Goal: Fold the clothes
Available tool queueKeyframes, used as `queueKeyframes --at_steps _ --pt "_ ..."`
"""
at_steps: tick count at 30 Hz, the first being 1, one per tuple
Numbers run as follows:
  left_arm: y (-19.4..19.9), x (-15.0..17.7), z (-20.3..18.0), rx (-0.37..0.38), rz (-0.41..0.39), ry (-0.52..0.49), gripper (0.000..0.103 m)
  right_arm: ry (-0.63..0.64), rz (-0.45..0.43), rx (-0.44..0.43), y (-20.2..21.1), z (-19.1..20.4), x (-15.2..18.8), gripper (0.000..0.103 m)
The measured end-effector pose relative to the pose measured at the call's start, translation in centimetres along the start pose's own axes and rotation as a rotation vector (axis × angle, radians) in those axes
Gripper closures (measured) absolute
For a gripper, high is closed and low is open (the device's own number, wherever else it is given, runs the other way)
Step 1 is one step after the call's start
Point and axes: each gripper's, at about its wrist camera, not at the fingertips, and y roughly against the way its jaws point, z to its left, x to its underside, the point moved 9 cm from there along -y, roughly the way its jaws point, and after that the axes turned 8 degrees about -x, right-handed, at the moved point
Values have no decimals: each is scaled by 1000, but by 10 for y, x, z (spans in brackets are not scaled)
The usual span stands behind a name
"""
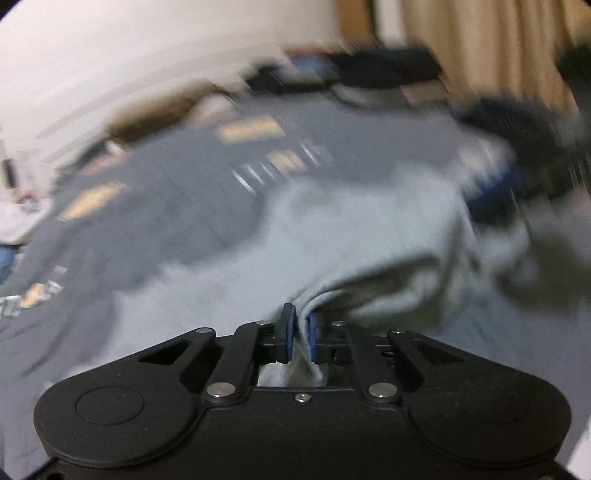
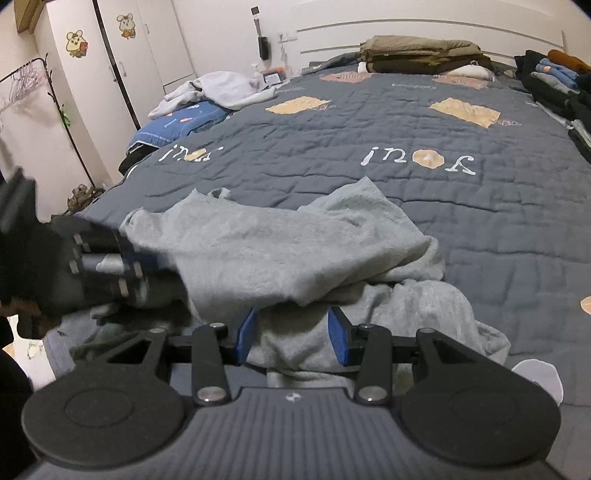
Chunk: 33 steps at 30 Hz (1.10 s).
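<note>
Bed (image 2: 480, 229), grey quilt; grey garment (image 2: 280, 251) crumpled near edge; folded piles far end

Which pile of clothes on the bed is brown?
The folded stack by the headboard. The grey garment lies nearest; the right-edge pile is dark and blue.

I see a pale grey garment (image 2: 258, 254) of soft, fuzzy fleece-like cloth lying on a matt quilted bedspread (image 2: 424, 147) with stitched squares. My right claw (image 2: 291, 338) is matt black plastic with blue rubbery pads (image 2: 340, 338), dull metal rivets and a ribbed grey housing.
</note>
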Motion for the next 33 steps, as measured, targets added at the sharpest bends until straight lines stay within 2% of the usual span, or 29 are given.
queueKeyframes --at_steps 3,7,12,16,18,22,24,28,33 --pt "6 -19 38 -133 -98 133 95 16 -12 -28 0 8 -3 61" --pt "-5 -19 70 -264 -105 224 95 48 0 -44 -5 20 -2 61" --pt "-29 4 80 -300 24 262 92 78 44 -22 -16 21 5 61" --pt "-16 -3 70 -239 32 281 90 103 85 -9 -22 22 13 61" --pt "-9 -6 57 -148 21 262 88 103 91 -39 -20 26 13 61" --pt "5 -6 16 40 15 169 66 105 77 -67 -13 30 10 61" --pt "9 -4 -5 113 9 122 66 94 83 -68 -13 28 10 61" --pt "5 -1 -26 147 24 94 66 117 119 -75 -20 32 17 61" --pt "3 4 -28 135 47 104 65 253 192 27 -45 34 35 61"
